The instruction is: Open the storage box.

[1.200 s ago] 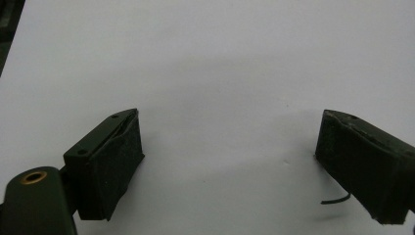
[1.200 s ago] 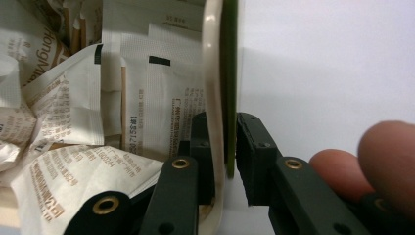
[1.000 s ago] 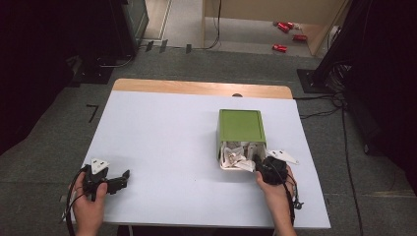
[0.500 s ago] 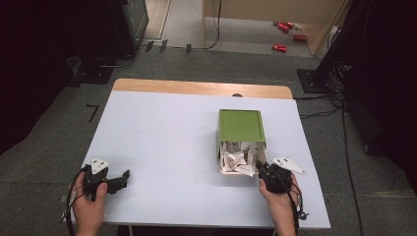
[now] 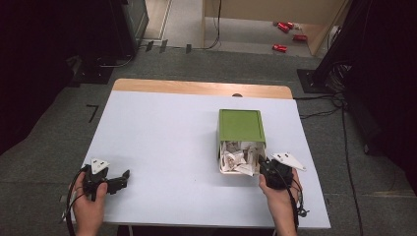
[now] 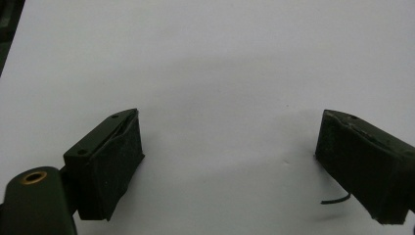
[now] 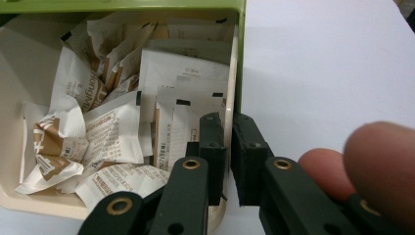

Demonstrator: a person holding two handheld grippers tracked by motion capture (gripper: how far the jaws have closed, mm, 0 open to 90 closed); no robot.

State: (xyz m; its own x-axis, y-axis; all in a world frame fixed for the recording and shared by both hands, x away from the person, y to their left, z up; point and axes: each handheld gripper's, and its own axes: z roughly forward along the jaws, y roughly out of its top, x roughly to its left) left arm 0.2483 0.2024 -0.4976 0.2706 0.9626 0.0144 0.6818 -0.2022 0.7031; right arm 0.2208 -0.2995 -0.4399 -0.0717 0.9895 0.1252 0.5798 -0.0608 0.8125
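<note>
the high view shows the whole pale blue counter [image 5: 162, 147] with its wooden far edge, and on its right half a cream plastic box [image 5: 239, 147] whose sliding green lid [image 5: 241, 126] covers the far part, leaving the near part open. the right hand-held gripper [image 5: 269, 169] sits at the box's near right corner, the left hand-held gripper [image 5: 118, 181] well apart at the counter's near left, held low in the left hand [image 5: 88, 209].

the right gripper view gives what the high view is too small to tell: the open part of the box [image 7: 19, 88] is filled with a loose heap of white and brown paper sachets [image 7: 127, 117], some crumpled, some flat, printed with small text. the right hand-held gripper [image 7: 228, 147] has just been closing, and its jaws are pinched on the box's right wall [image 7: 228, 132], one inside among the sachets, one outside.

the left gripper view shows the left hand-held gripper [image 6: 227, 161] with its jaws spread wide, with bare counter [image 6: 220, 58] between them.
</note>
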